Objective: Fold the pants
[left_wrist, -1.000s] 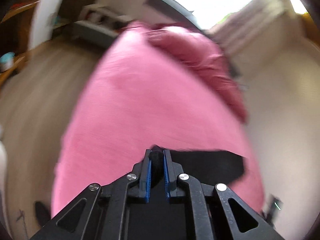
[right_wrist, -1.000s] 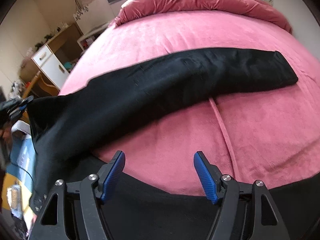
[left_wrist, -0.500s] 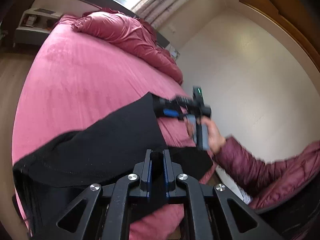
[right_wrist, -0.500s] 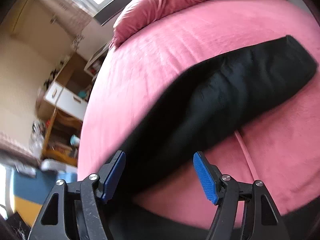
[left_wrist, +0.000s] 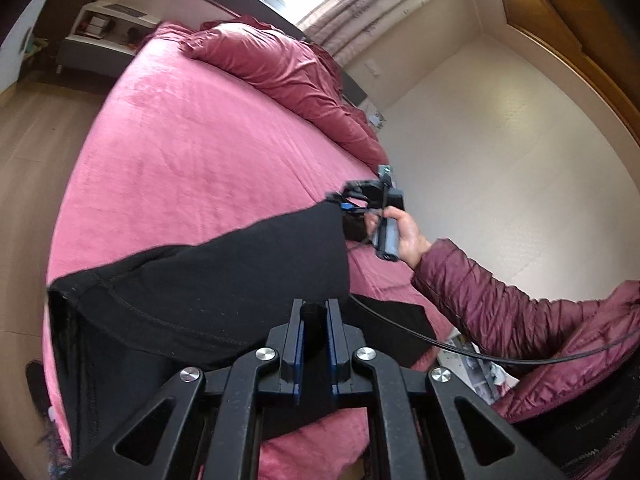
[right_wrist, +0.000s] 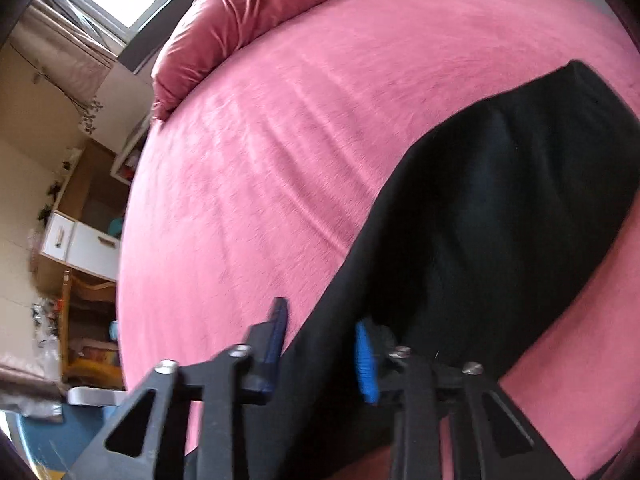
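Note:
Black pants (left_wrist: 208, 280) lie lengthwise across a pink bed (left_wrist: 180, 152). My left gripper (left_wrist: 314, 320) is shut on a bunched fold of the black cloth near the bed's front edge. In the left wrist view my right gripper (left_wrist: 340, 204) sits at the far end of the pants, held by a hand (left_wrist: 404, 232) in a maroon puffy sleeve (left_wrist: 480, 292). In the right wrist view the right gripper (right_wrist: 320, 328) points steeply down, its jaws closing with the edge of the pants (right_wrist: 500, 220) between the blue pads (right_wrist: 366, 364). A gap still shows there.
A crumpled maroon duvet (left_wrist: 288, 76) lies at the bed's head under the window. A black cable (left_wrist: 440, 344) runs from the sleeve across the bed's corner. A low shelf (left_wrist: 104, 28) and a white-drawered cabinet (right_wrist: 80, 244) stand beyond the bed on wooden floor.
The left gripper swung round with the cloth, bringing the pants and the right hand into view. The right gripper slid along the pants leg, rolled, and its jaws narrowed around the edge.

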Action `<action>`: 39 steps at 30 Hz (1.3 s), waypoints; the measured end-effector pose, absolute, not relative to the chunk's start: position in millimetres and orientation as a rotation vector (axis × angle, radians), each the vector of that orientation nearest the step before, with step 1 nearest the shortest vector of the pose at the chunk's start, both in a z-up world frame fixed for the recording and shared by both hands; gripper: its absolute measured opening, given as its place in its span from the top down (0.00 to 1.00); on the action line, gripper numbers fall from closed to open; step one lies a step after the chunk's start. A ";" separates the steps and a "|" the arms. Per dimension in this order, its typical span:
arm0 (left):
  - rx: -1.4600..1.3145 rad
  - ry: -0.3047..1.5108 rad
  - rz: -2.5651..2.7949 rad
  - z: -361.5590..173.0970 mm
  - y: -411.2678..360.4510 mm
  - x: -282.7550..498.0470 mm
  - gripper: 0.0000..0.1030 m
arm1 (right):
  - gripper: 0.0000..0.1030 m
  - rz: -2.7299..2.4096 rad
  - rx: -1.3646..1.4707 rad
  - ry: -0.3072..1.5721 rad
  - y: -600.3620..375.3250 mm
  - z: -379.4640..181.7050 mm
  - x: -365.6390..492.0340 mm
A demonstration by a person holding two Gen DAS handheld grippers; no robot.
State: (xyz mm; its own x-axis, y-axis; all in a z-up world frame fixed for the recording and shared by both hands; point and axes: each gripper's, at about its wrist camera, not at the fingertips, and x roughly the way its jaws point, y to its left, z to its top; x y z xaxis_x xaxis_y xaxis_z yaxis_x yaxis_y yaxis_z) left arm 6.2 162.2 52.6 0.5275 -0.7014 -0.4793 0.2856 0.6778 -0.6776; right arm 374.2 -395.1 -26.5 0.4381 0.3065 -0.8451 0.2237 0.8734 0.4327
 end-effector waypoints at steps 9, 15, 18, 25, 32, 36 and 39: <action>-0.615 0.744 -0.264 64.8 226.1 77.8 0.91 | 0.90 0.152 0.500 1.016 -400.6 11.5 352.7; -0.584 0.697 -0.153 79.3 248.7 99.2 0.91 | 0.90 0.250 0.533 0.915 -414.2 46.2 302.9; -0.538 0.701 -0.133 80.7 245.8 98.0 0.91 | 0.90 0.289 0.529 0.885 -418.8 58.7 272.5; -0.436 0.692 -0.126 89.2 233.8 78.2 0.91 | 0.90 0.360 0.517 0.857 -432.4 64.3 183.8; -0.474 0.723 -0.116 70.1 236.4 35.7 0.91 | 0.91 0.394 0.447 0.917 -430.3 43.5 106.0; -0.517 0.757 -0.094 48.2 236.7 6.4 0.91 | 0.91 0.393 0.430 0.963 -427.1 24.7 79.8; -0.538 0.793 -0.071 28.0 237.1 -11.1 0.91 | 0.92 0.393 0.411 0.999 -425.2 12.4 66.2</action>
